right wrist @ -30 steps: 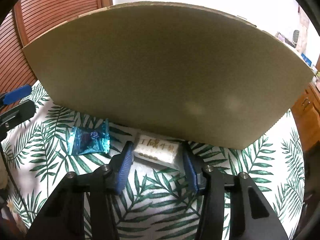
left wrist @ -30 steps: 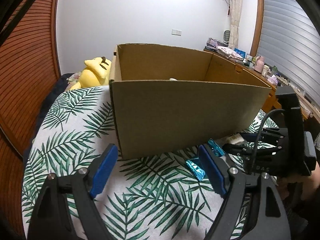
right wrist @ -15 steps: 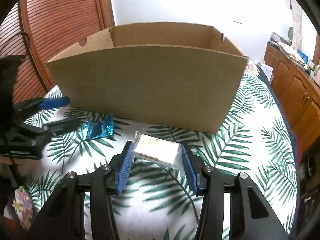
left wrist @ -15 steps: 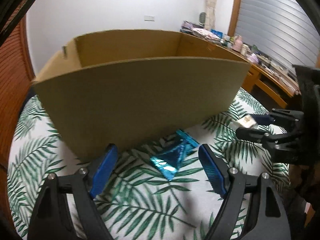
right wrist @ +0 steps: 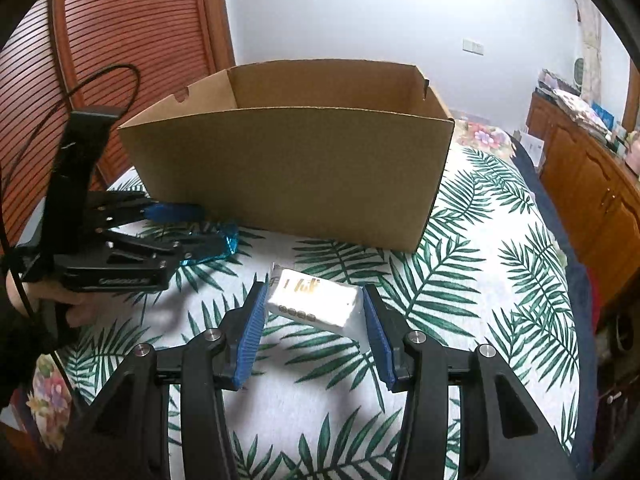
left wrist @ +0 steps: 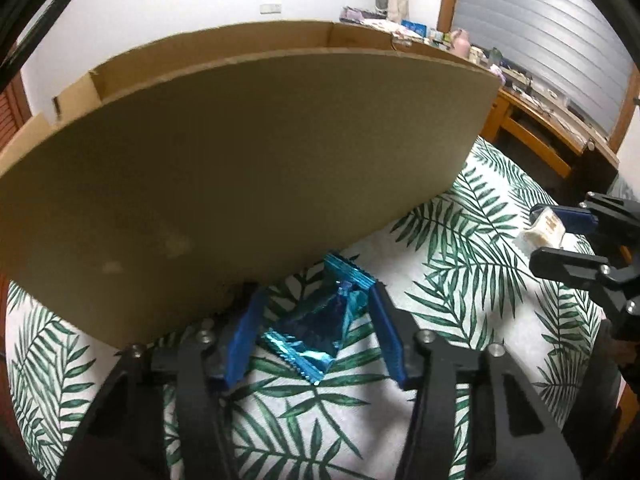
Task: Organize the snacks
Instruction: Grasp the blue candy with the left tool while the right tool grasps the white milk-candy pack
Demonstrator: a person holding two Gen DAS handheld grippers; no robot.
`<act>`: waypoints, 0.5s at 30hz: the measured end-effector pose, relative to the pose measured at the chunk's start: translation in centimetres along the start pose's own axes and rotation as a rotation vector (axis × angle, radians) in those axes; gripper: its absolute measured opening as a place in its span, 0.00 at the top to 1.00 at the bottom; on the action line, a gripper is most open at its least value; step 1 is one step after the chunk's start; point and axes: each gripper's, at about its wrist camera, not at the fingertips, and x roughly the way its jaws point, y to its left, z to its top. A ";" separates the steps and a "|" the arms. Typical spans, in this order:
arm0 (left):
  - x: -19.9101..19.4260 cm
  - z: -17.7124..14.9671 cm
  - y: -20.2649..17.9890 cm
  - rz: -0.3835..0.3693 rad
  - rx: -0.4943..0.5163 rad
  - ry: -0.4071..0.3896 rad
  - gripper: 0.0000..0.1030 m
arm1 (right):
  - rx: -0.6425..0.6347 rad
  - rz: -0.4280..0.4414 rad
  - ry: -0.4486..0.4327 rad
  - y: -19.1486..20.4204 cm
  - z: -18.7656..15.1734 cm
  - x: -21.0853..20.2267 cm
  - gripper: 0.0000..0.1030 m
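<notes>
Leaf-print bedding (right wrist: pixel 480 280) carries an open cardboard box (right wrist: pixel 296 176), before which the left claw (left wrist: pixel 316 320) is closing around a blue foil snack (left wrist: pixel 320 328) while the right claw (right wrist: pixel 314 320) grips a white packet (right wrist: pixel 316 304) (raised off the cloth).

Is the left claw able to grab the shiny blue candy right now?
Probably yes. The blue candy already lies between the left claw's blue pads on the leafy cloth, and its jaws are closing on it. The cardboard box stands just behind, not in the way.
</notes>
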 end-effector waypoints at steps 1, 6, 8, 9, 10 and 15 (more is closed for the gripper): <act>0.1 0.0 -0.1 -0.003 -0.001 0.002 0.54 | 0.000 0.001 -0.001 0.1 -0.1 -0.3 0.53; 0.5 -0.1 -0.4 -0.003 0.016 0.018 0.58 | -0.007 0.005 -0.018 0.6 -0.4 -1.3 0.53; 0.7 -0.1 -0.5 0.003 0.017 0.028 0.64 | -0.012 0.009 -0.022 0.8 -0.4 -1.7 0.53; 0.8 -0.2 -0.6 0.006 0.016 0.034 0.65 | -0.015 0.009 -0.024 0.9 -0.5 -1.9 0.53; 0.7 -0.3 -0.6 0.014 0.015 0.037 0.68 | -0.016 0.009 -0.024 0.9 -0.4 -1.9 0.53; 0.2 -0.8 -0.8 0.030 0.011 0.032 0.80 | -0.019 0.001 -0.031 0.9 -0.7 -2.6 0.53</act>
